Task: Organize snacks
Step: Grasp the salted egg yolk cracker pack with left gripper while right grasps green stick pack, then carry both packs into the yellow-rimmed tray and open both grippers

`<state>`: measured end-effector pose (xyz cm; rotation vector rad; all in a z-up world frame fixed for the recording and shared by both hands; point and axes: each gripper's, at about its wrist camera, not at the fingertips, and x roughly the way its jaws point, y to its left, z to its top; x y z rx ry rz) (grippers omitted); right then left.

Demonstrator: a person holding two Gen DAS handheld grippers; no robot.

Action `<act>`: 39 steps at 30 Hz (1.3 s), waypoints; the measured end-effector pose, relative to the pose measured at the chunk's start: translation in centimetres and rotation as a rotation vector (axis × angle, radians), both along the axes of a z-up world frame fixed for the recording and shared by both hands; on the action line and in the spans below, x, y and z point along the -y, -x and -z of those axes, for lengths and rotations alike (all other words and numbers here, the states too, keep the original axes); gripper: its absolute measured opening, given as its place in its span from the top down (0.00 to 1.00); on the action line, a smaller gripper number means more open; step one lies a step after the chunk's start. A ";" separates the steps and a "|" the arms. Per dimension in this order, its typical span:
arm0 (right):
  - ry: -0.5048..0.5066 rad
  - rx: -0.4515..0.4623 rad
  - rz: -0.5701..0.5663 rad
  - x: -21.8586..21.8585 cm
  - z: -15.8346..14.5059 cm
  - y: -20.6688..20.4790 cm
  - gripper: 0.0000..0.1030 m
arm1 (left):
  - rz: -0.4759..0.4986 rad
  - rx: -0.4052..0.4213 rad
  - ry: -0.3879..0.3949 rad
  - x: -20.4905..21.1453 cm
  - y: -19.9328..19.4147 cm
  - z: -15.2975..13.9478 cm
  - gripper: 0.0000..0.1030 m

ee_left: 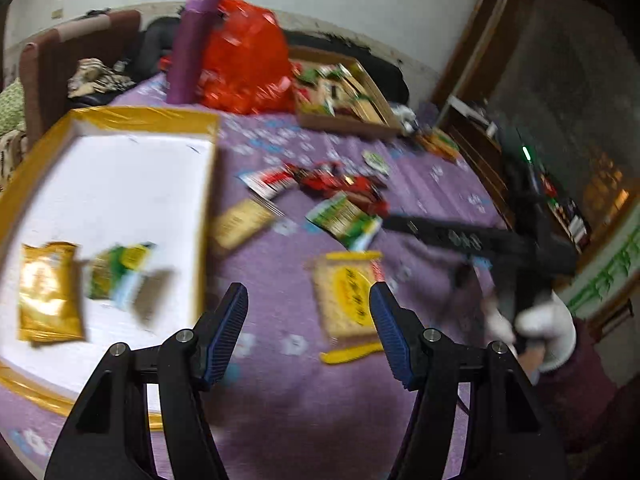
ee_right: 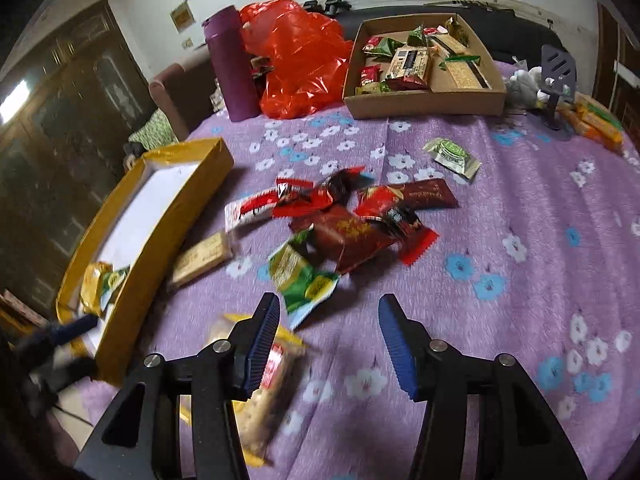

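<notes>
My left gripper (ee_left: 308,320) is open and empty above the purple cloth, beside the yellow-edged white tray (ee_left: 120,184). The tray holds a gold packet (ee_left: 48,292) and a green packet (ee_left: 120,276). A yellow cracker pack (ee_left: 348,296) lies just ahead of the left gripper's right finger. My right gripper (ee_right: 328,332) is open and empty; the same cracker pack (ee_right: 272,376) lies under its left finger. A green packet (ee_right: 304,280) and a heap of red snack packets (ee_right: 352,216) lie ahead. The right gripper also shows in the left wrist view (ee_left: 404,226).
A cardboard box (ee_right: 424,100) with several snacks stands at the back, next to a red plastic bag (ee_right: 300,56) and a purple bottle (ee_right: 232,64). A tan bar (ee_right: 204,258) lies by the tray (ee_right: 168,216). A green sachet (ee_right: 452,156) and orange packs (ee_right: 596,124) lie right.
</notes>
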<state>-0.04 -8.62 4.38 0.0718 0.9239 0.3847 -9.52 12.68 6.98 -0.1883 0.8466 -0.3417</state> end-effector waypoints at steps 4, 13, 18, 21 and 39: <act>0.030 0.026 -0.023 -1.7 0.4 -1.9 0.43 | 0.041 -0.040 -0.027 2.4 -0.3 1.0 0.39; 0.196 0.083 -0.098 -6.3 1.8 -3.1 0.54 | 0.033 -0.112 -0.080 4.3 -1.8 3.2 0.39; 0.228 0.062 -0.109 -5.7 2.4 -2.6 0.75 | 0.030 -0.125 -0.108 4.8 -2.4 3.9 0.39; 0.167 0.038 -0.087 -4.3 2.1 -2.5 0.82 | 0.032 -0.126 -0.129 5.6 -2.9 4.1 0.39; -0.022 0.013 0.005 1.4 1.4 -1.9 0.88 | 0.103 -0.079 -0.335 11.0 -4.9 5.7 0.33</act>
